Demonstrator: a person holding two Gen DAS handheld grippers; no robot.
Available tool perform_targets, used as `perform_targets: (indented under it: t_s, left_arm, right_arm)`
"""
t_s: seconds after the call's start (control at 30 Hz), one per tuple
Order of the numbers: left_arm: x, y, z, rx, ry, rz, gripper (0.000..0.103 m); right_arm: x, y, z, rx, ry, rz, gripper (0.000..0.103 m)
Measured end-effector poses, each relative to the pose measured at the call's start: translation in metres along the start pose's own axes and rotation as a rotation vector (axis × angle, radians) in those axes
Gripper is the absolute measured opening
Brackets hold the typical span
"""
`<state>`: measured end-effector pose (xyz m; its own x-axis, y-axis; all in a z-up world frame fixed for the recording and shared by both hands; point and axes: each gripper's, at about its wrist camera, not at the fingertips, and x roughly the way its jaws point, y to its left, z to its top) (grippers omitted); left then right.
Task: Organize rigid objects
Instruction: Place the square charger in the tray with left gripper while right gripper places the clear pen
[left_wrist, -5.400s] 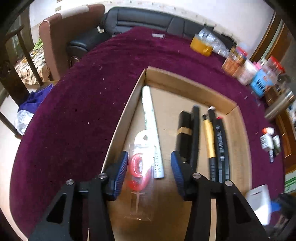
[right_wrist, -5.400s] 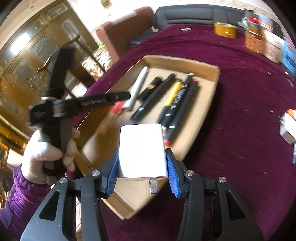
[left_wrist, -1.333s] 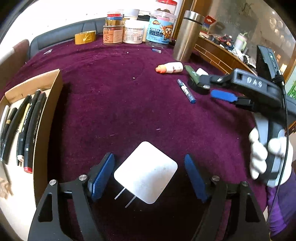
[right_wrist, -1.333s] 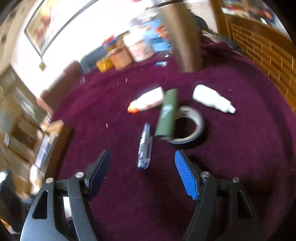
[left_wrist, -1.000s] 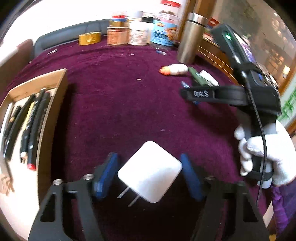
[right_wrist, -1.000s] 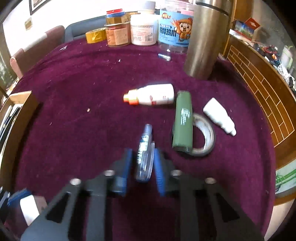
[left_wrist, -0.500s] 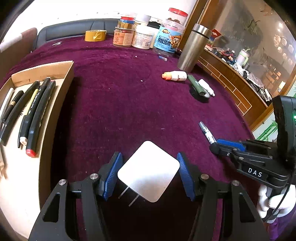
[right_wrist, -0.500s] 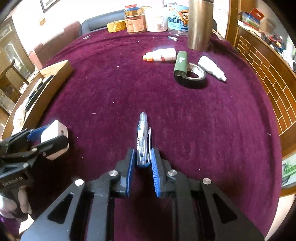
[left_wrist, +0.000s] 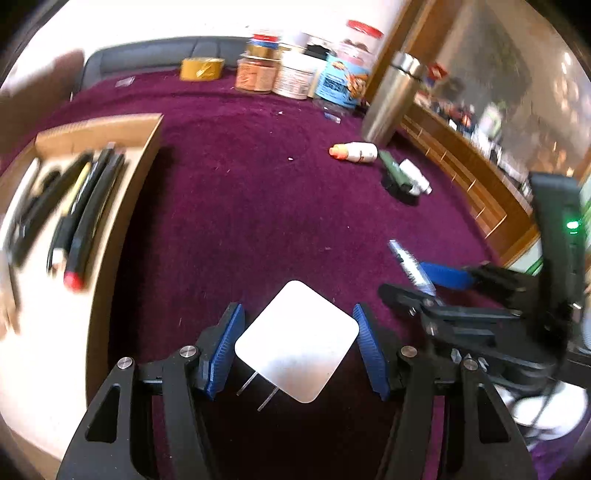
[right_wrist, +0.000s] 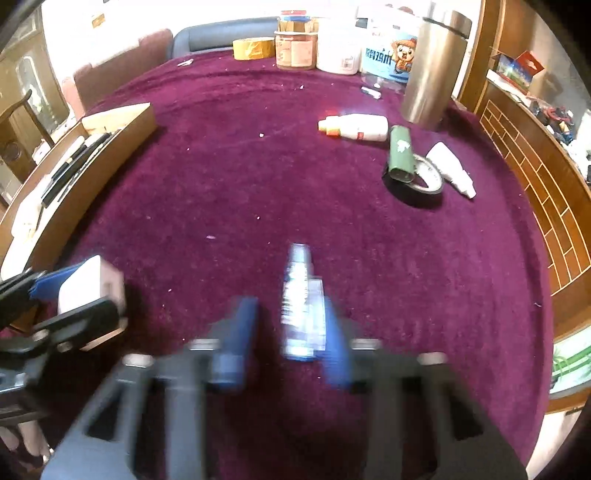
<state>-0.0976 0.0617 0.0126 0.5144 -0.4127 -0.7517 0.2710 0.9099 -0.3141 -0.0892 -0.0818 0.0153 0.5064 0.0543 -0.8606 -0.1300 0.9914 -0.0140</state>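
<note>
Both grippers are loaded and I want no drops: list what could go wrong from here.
1. The left gripper pinches the white charger only by two rounded corners, so it may twist out.
2. The pen sticks far beyond the right gripper and may pivot or snag the cardboard box wall.
3. The grippers are close together and might collide.

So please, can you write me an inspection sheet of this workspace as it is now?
Surface: purple velvet tablecloth.
Job's things: open cardboard box with dark pens; white square plug charger; clear blue-printed pen.
Clutter: jars, steel flask, white bottles, tape rolls.
Tongs: left tongs hold the charger; right tongs shut on the pen.
Cables: black cable by the right tongs.
Surroundings: chairs, wooden cabinets.
</note>
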Motion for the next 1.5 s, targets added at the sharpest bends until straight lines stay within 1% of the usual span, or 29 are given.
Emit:
perform_targets:
  t_s: [0.13,0.23,0.3,0.37,0.43,0.47,0.5,0.6,0.7,0.8,0.87,0.97,1.03,1.07,1.1,1.17,1.2,1.27,1.33,1.4,1.47,1.5]
  left_arm:
    - [-0.03,0.006,-0.012,-0.019,-0.056,-0.029,0.055]
    - [-0.058,0.015,-0.018,-0.055,-0.103,-0.071,0.055]
    - [-0.077,0.023,-0.019,-0.077,-0.137,-0.075,0.055]
    - [-0.097,0.036,-0.021,-0.103,-0.176,-0.06,0.055]
    - [-0.112,0.05,-0.022,-0.126,-0.207,-0.022,0.055]
    - [-0.121,0.061,-0.022,-0.145,-0.226,0.009,0.055]
    - [-0.126,0.07,-0.023,-0.161,-0.233,0.029,0.055]
    - [-0.131,0.096,-0.024,-0.22,-0.235,0.068,0.055]
    - [-0.125,0.124,-0.027,-0.283,-0.196,0.1,0.055]
    - [-0.107,0.142,-0.028,-0.319,-0.128,0.122,0.055]
    - [-0.1,0.141,-0.024,-0.278,-0.119,0.188,0.055]
    - [-0.081,0.15,-0.012,-0.286,-0.067,0.179,0.054]
    - [-0.073,0.155,-0.007,-0.291,-0.05,0.193,0.054]
    - [-0.065,0.162,-0.005,-0.312,-0.036,0.189,0.052]
    - [-0.063,0.166,-0.004,-0.333,-0.039,0.171,0.052]
    - [-0.068,0.171,0.0,-0.352,-0.057,0.171,0.052]
    - [-0.07,0.173,0.0,-0.365,-0.066,0.159,0.052]
    - [-0.083,0.175,-0.003,-0.381,-0.108,0.127,0.053]
    - [-0.1,0.174,-0.008,-0.379,-0.15,0.124,0.054]
    - [-0.119,0.172,-0.015,-0.381,-0.199,0.125,0.059]
    - [-0.137,0.171,-0.022,-0.39,-0.247,0.138,0.066]
    - [-0.145,0.171,-0.026,-0.395,-0.268,0.154,0.066]
  right_arm:
    - [-0.008,-0.006,-0.003,0.053,-0.036,0.034,0.013]
    - [-0.018,-0.005,0.0,0.088,-0.06,0.1,0.013]
    - [-0.026,0.002,0.006,0.089,-0.08,0.137,0.013]
    - [-0.035,0.012,0.011,0.084,-0.096,0.186,0.013]
    - [-0.043,0.026,0.017,0.069,-0.108,0.227,0.013]
    - [-0.045,0.033,0.02,0.059,-0.111,0.247,0.013]
    - [-0.046,0.041,0.023,0.049,-0.113,0.266,0.013]
    - [-0.05,0.071,0.029,0.01,-0.1,0.334,0.013]
    - [-0.052,0.097,0.034,-0.03,-0.089,0.374,0.013]
    - [-0.054,0.117,0.04,-0.064,-0.087,0.392,0.014]
    - [-0.054,0.131,0.042,-0.086,-0.08,0.405,0.014]
    - [-0.052,0.148,0.046,-0.114,-0.07,0.41,0.014]
    - [-0.05,0.156,0.046,-0.129,-0.062,0.409,0.014]
    - [-0.048,0.161,0.046,-0.135,-0.056,0.41,0.014]
    - [-0.045,0.166,0.046,-0.143,-0.048,0.408,0.014]
    - [-0.041,0.172,0.046,-0.155,-0.038,0.404,0.014]
    - [-0.039,0.175,0.046,-0.161,-0.032,0.402,0.014]
    - [-0.034,0.18,0.047,-0.173,-0.018,0.404,0.014]
    - [-0.028,0.187,0.047,-0.183,-0.003,0.404,0.014]
    - [-0.021,0.194,0.047,-0.191,0.011,0.401,0.014]
    - [-0.015,0.201,0.046,-0.204,0.024,0.391,0.014]
    - [-0.012,0.204,0.045,-0.208,0.031,0.385,0.014]
